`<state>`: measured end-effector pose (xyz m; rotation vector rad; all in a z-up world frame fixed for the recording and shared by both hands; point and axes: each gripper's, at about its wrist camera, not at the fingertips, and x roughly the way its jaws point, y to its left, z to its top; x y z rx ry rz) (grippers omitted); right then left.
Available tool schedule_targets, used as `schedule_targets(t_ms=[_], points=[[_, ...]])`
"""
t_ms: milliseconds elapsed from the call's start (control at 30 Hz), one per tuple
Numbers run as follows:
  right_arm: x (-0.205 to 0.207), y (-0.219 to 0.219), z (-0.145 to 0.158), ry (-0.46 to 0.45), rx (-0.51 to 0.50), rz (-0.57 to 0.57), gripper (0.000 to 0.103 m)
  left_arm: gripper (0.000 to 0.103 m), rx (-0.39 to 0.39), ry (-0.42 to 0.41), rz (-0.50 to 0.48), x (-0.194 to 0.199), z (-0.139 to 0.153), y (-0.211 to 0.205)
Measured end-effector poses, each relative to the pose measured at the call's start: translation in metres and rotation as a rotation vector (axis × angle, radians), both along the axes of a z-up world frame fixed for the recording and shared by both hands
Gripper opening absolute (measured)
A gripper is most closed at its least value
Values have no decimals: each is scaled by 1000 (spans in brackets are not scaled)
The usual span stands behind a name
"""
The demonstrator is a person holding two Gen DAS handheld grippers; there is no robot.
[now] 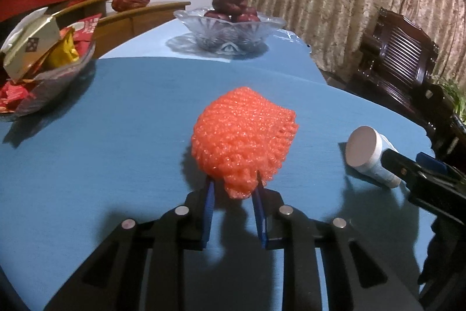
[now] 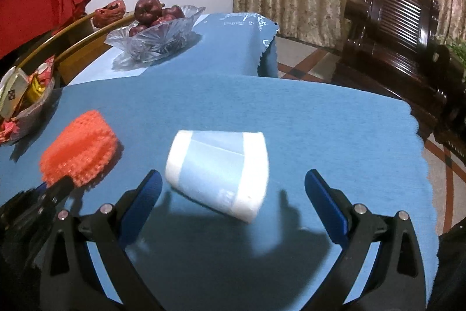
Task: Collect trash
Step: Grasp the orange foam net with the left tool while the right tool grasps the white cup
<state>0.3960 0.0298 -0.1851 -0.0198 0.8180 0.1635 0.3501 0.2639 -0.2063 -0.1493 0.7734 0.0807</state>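
An orange foam fruit net [image 1: 244, 139] lies on the blue tablecloth [image 1: 116, 136]. My left gripper [image 1: 234, 184] is shut on its near end, the blue pads pinching the foam. The net also shows in the right wrist view [image 2: 80, 147], with the left gripper [image 2: 55, 188] at its end. A white and light-blue paper cup [image 2: 218, 168] lies on its side on the cloth. My right gripper [image 2: 233, 182] is open, its pads wide apart on either side of the cup, not touching it. The cup shows in the left wrist view [image 1: 370, 153] too.
A glass bowl of dark red apples [image 1: 230, 28] stands at the far end of the table. A dish of snack wrappers and a carton [image 1: 38, 60] sits at the left. A dark wooden chair [image 2: 393, 42] stands to the right, beyond the table edge [image 2: 419, 136].
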Motion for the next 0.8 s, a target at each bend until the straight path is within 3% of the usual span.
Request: schedule_targets(t_ms=[267,300,367,467,800], points=[[22,18,-13,43,-47,-31,95,24,-4,-9,9,-2,-1,4],[23,18,-15,50,-43,-32,93,24,1,-10,8,-2,-1,4],[25,18,-17,67,-25,-11,79,24,11,-13,4,-3,0,3],[26,17,-19,84,-8,13,74,24,11,-12,5,-7,1,0],[-12,5,7,43,14,90,73,24,10,-13,6,-29,9,-10]])
